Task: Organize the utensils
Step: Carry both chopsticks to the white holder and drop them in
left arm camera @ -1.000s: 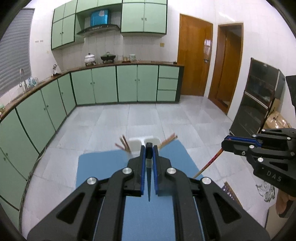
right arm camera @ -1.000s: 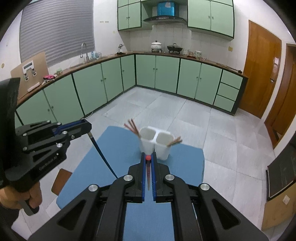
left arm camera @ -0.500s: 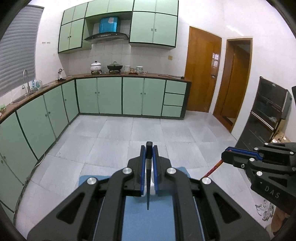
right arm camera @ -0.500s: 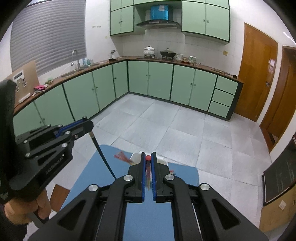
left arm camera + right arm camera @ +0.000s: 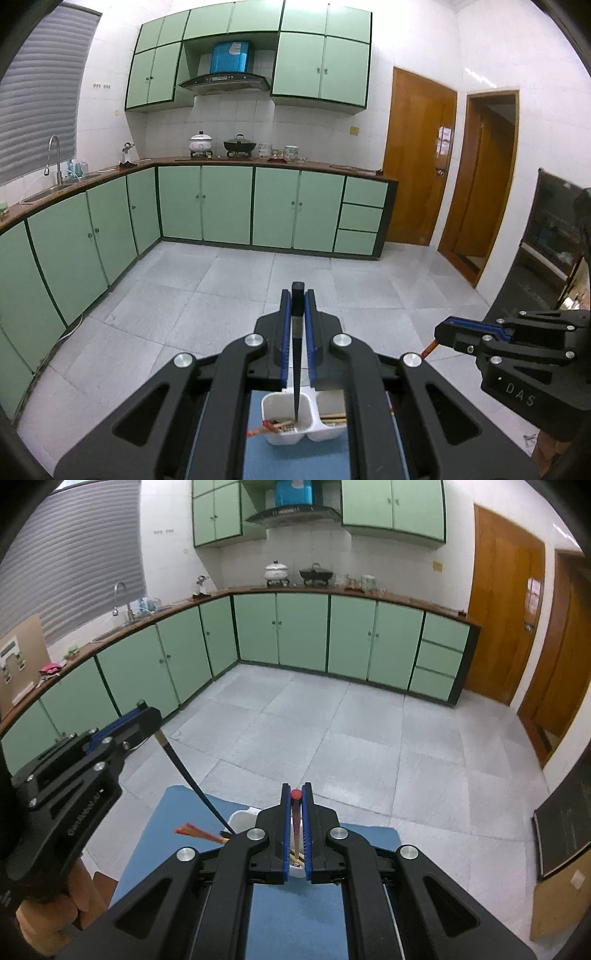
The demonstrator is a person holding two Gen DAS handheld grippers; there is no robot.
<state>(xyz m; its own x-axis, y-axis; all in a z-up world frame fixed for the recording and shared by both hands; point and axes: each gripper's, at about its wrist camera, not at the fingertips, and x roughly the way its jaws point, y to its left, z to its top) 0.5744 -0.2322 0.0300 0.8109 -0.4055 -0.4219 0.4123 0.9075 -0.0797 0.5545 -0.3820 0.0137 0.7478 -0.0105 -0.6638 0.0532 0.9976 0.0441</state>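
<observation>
A blue-topped counter (image 5: 155, 845) carries a white two-compartment holder (image 5: 291, 424). The left tongs (image 5: 297, 295) are clenched on a black chopstick (image 5: 296, 354), its tip lowered into the holder's left compartment beside red-ended chopsticks (image 5: 271, 427). The right tongs (image 5: 295, 794) are clamped on a red-capped chopstick (image 5: 295, 819), pointed down over the holder. Both tongs are tilted downward.

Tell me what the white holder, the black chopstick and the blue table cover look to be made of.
White holder: likely plastic; smooth, slightly glossy moulded walls with rounded corners.
Black chopstick, held in the left claw: dark, tapered, faint sheen; lacquered wood or plastic, cannot tell which.
Blue table cover: seems cloth or felt-like mat; matte, finely grained surface without reflections.
</observation>
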